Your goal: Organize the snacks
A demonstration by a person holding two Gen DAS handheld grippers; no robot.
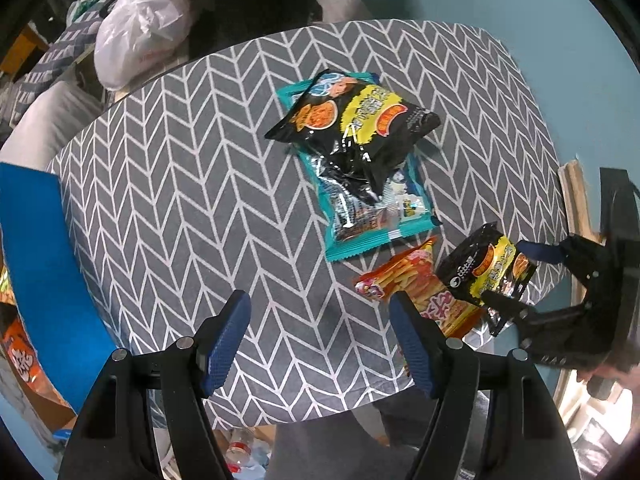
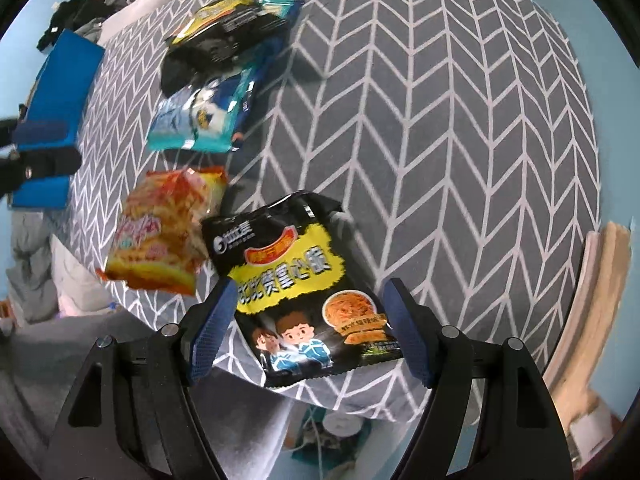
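Right wrist view: right tongs (image 2: pixel 310 330) wide open astride black-yellow pkt (image 2: pixel 296 280) at desk (image 2: pixel 440 140) edge, not gripping; orange pkt (image 2: pixel 160 236) beside. Left tongs (image 1: pixel 320 344) open, empty. Two pkts (image 1: pixel 352 148) stacked mid-desk; sorting looks barely begun.

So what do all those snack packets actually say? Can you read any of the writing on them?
Near black packet: large Chinese characters on a yellow band; blurred, I cannot quote them with confidence.
Its white round logo: too small.
Orange packet: pink characters, blurred.
Teal packet: unreadable.
Far black packet: yellow band, characters too blurred.
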